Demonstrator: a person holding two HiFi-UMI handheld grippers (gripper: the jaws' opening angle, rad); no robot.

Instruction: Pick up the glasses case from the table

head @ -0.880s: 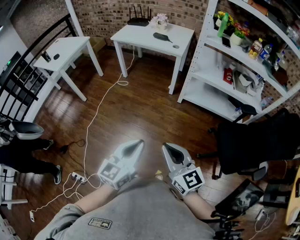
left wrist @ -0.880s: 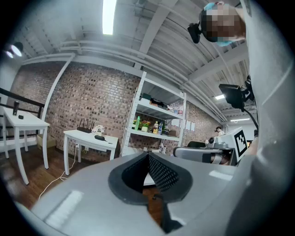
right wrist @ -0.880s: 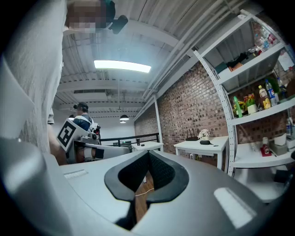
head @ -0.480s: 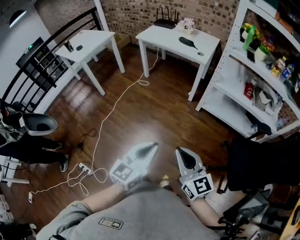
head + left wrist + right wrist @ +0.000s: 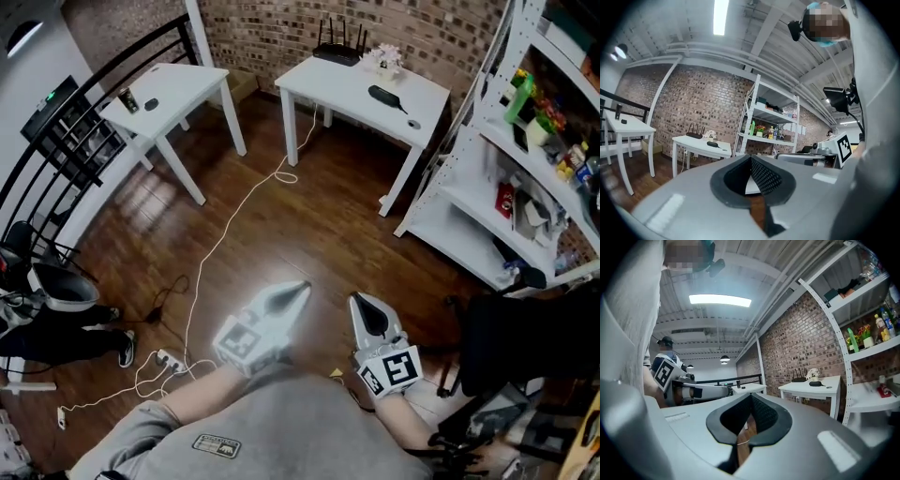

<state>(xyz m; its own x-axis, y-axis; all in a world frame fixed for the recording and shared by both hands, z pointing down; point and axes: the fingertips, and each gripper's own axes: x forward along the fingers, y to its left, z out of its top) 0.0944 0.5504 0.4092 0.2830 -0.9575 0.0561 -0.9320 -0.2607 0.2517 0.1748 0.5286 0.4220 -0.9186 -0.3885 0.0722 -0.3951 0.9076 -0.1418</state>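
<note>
Glasses case (image 5: 386,95) lies dark on the white table (image 5: 333,82) at the brick wall, toward its right end, just beside the flowers (image 5: 384,61). Router (image 5: 336,52) sits at the table's back edge. Well short of that table, left gripper (image 5: 296,292) and right gripper (image 5: 362,303) are level, jaws pressed together, both empty.

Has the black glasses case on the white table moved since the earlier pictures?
No. The black glasses case still lies near the flowers on the white table; only the camera shifted.
</note>
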